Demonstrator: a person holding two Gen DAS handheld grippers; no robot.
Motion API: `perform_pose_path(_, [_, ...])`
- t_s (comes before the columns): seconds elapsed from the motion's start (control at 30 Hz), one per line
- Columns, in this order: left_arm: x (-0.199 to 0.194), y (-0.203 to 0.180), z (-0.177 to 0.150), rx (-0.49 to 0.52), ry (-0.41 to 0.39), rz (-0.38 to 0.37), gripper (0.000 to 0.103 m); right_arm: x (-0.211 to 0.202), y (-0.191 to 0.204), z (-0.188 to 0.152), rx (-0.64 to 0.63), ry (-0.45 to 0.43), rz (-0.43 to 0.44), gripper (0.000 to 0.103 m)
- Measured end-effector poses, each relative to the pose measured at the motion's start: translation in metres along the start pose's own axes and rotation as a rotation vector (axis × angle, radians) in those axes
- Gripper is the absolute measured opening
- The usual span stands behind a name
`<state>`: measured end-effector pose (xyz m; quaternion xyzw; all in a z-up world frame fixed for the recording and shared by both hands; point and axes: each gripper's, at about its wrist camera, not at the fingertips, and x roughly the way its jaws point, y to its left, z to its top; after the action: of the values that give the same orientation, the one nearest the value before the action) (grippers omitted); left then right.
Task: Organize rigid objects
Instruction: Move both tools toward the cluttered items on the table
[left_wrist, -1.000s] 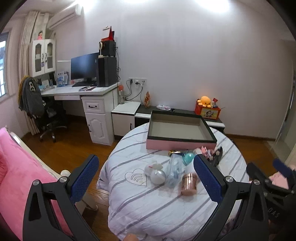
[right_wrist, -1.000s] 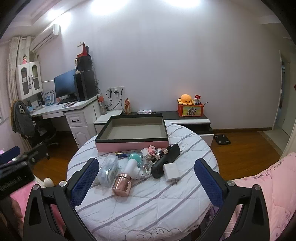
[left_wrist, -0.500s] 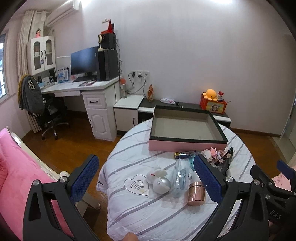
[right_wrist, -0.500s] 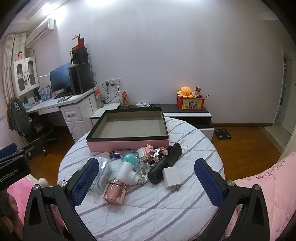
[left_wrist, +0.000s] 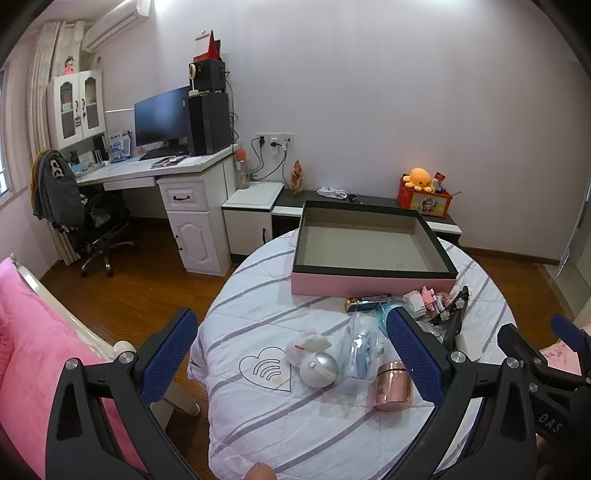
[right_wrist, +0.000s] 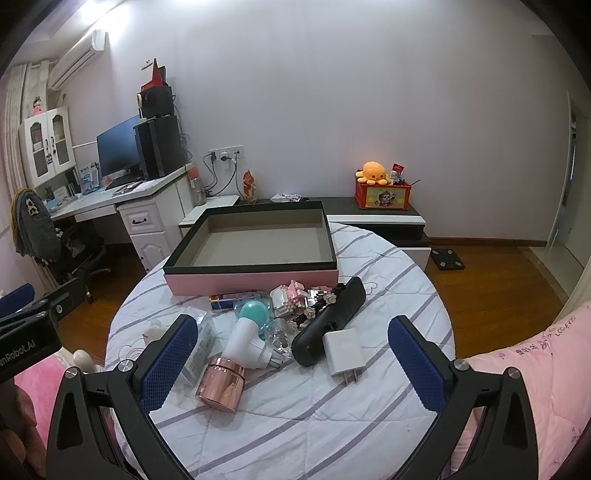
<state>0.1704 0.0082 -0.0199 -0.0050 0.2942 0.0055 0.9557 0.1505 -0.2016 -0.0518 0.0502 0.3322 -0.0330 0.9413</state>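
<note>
I have both rigs closing in on the worktop (right_wrist: 369, 417) now, and over the last second the pile of things has grown larger and slid lower in both views. That tells me I am still on the approach, with nothing picked up yet.

The left hand-held gripper (left_wrist: 291, 354) hangs wide open, holding nothing, its blue pads (left_wrist: 168, 354) well apart above the near edge of the striped cloth. The right hand-held gripper (right_wrist: 291, 362) is spread open and empty as well, framing the heap from the other side.

The box (right_wrist: 251, 282), pink-sided with a dark rim, sits at the far side of the worktop and is completely bare inside. So by my reckoning the sorting has not begun.

Everything to be sorted lies in a loose cluster just in front of that box: the copper tin (right_wrist: 221, 384) on its side nearest me, the white charger (right_wrist: 345, 350) touching the black case (right_wrist: 328, 326), a teal-headed white gadget (right_wrist: 247, 332), a clear bag (left_wrist: 360, 354), a silver ball (left_wrist: 318, 369) and a white plush toy (left_wrist: 308, 343) beside it, a battery (left_wrist: 365, 302) by the box wall, and small pink bricks (right_wrist: 295, 295).

The charger sits squarely between my right pads, so it looks like the easiest first take.
</note>
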Motion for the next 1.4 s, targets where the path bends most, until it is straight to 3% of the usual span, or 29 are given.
perform_pose_path(0.3, [-0.018, 0.004, 0.005, -0.018, -0.075, 0.014, 0.103, -0.009, 0.002, 0.005, -0.006, -0.036, 0.002, 0.103])
perform_pose_path(0.6, [-0.075, 0.002, -0.001, 0.003, -0.191, 0.0, 0.103, -0.065, 0.004, 0.001, 0.004, -0.143, -0.013, 0.103])
perform_pose_path(0.9, [-0.117, -0.002, -0.008, 0.022, -0.256, -0.021, 0.103, -0.108, 0.003, 0.0, 0.016, -0.219, -0.04, 0.103])
perform_pose_path(1.17, [-0.125, -0.002, -0.011, 0.014, -0.262, -0.03, 0.103, -0.118, -0.002, -0.006, 0.025, -0.227, -0.047, 0.103])
perform_pose_path(1.4, [-0.109, -0.004, -0.014, 0.013, -0.225, -0.029, 0.103, -0.103, -0.006, -0.01, 0.023, -0.196, -0.043, 0.103])
